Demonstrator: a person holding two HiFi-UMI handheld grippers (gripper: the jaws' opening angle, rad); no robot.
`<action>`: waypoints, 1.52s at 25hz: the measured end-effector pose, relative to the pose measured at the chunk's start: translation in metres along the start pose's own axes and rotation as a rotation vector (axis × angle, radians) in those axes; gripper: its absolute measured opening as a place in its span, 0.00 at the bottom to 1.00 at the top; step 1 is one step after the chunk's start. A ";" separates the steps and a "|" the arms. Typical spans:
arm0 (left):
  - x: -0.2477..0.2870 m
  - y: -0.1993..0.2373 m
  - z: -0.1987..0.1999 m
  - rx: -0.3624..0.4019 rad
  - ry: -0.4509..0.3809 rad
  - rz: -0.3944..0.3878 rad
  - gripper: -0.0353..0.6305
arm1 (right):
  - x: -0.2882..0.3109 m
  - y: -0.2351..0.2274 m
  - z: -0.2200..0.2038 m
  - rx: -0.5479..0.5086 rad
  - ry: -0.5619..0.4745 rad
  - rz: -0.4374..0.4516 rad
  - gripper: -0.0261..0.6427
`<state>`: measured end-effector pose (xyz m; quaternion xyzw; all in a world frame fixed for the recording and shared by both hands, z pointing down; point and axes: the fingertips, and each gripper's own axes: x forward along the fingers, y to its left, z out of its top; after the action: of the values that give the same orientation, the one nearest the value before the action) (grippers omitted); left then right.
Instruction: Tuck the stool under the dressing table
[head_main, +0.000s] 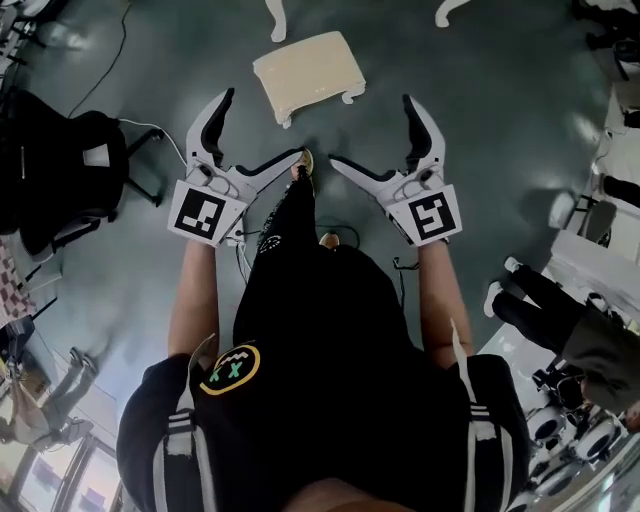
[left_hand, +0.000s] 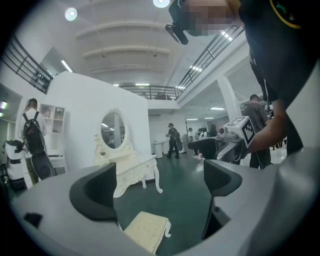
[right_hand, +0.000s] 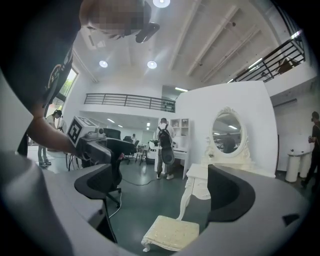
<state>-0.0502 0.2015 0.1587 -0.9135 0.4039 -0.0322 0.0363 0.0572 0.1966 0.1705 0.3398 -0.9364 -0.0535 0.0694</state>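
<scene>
On the dark green floor (head_main: 500, 120), the stool (head_main: 308, 72) is seen standing clear of the desk (left_hand: 134, 169). The left tool (head_main: 264, 124) and right tool (head_main: 371, 129) are held released, empty. Approach is judged in hand; the stool must be reached, then pushed under.

the stool (head_main: 305, 72) is cream all over, its cushion faintly speckled. the dressing table (left_hand: 132, 172) is white with a creamy tint. the floor (head_main: 500, 120) is dark green. the left gripper (head_main: 262, 125) and right gripper (head_main: 372, 130) are pale grey with black inner pads, each bearing a white cube patterned with black squares. the person's shirt (head_main: 320, 380) is black, with a yellow-ringed badge and white shoulder stripes.
</scene>
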 end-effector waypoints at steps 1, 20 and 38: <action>0.012 0.017 -0.004 -0.007 -0.001 -0.003 0.85 | 0.018 -0.011 -0.001 0.004 0.005 -0.003 0.93; 0.121 0.152 -0.012 -0.046 0.006 0.006 0.85 | 0.151 -0.126 0.002 0.018 0.042 -0.002 0.93; 0.183 0.205 -0.223 -0.389 0.244 0.230 0.85 | 0.217 -0.230 -0.211 0.272 0.258 0.178 0.93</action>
<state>-0.0976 -0.0803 0.3669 -0.8407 0.5051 -0.0596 -0.1859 0.0721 -0.1297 0.3645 0.2658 -0.9447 0.1237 0.1468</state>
